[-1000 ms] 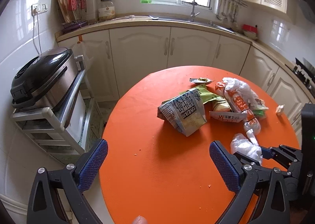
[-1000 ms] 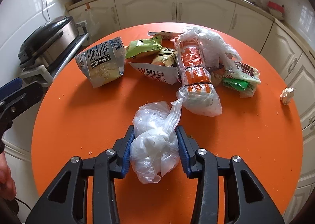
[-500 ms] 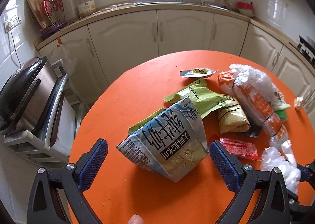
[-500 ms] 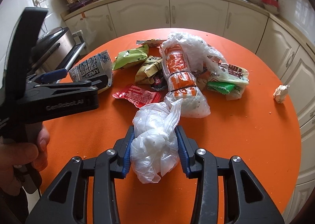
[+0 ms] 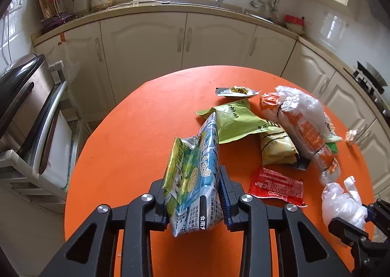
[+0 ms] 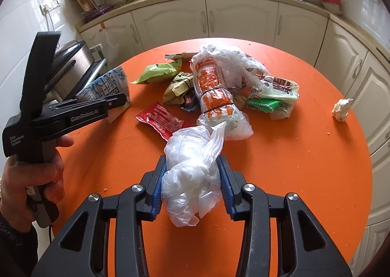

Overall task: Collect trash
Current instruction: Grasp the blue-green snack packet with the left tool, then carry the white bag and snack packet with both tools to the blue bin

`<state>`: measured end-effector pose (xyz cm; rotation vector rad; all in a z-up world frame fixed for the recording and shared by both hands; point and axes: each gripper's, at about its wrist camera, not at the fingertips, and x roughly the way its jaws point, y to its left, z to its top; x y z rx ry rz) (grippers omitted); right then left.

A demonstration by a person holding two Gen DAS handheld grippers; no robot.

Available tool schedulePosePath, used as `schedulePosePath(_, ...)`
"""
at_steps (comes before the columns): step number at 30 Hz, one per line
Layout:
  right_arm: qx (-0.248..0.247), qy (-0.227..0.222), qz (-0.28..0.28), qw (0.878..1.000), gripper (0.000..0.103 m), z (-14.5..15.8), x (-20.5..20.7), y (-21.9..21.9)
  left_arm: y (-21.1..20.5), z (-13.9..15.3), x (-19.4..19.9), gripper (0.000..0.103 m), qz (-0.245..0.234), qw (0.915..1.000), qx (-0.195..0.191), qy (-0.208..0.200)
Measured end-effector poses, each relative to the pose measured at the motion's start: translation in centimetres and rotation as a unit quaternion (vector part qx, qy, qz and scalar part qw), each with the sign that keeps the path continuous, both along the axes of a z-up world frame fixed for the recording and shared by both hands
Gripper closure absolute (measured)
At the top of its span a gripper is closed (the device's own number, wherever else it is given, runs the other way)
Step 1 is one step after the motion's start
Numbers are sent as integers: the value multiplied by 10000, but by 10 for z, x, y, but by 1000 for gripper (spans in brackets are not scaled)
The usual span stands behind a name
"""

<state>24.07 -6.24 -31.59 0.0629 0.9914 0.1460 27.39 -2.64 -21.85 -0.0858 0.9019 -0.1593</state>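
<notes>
Snack trash lies on a round orange table [image 5: 136,143]. The jaws of my left gripper [image 5: 192,186] are closing on a blue and white snack bag [image 5: 192,155], which stands squeezed between the pads. The right wrist view shows the same bag [image 6: 107,84] at the left. My right gripper [image 6: 192,167] is shut on a crumpled clear plastic bag [image 6: 192,155]. Beyond lie a red wrapper [image 5: 275,185], a green bag [image 5: 234,121], a yellow bag [image 5: 275,147] and an orange-printed pack in plastic [image 5: 302,125].
A crumpled paper ball [image 6: 341,108] lies alone near the table's right edge. An electric grill [image 5: 19,96] sits on a rack left of the table. Cream cabinets [image 5: 146,43] curve round behind. A person's hand [image 6: 31,179] grips the left tool.
My left gripper has come forward over the table and its wide jaws have closed onto the blue and white bag, pinching it narrow. The right gripper keeps its hold on the plastic bag.
</notes>
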Motion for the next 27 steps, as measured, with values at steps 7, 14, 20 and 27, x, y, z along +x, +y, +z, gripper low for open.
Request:
schedulePosePath(7,153,-195,-182,9995,63,14,-20,-13,7,13,-31,75,-91,9991,-12,-403)
schedulePosePath(14,208,-545,-398,9975,63,47,-49,-35,-14,40,-85,75,-319,9954,44,-903)
schedulePosePath(20,173,-983,-595,9932,63,85,-83,-56,-48,67,-130,75,-632,9887,113,-1355)
schedulePosePath(27,133,-1496,-962,9840,63,130,-129,-93,-82,90,-193,75,-1134,9766,39,-1829)
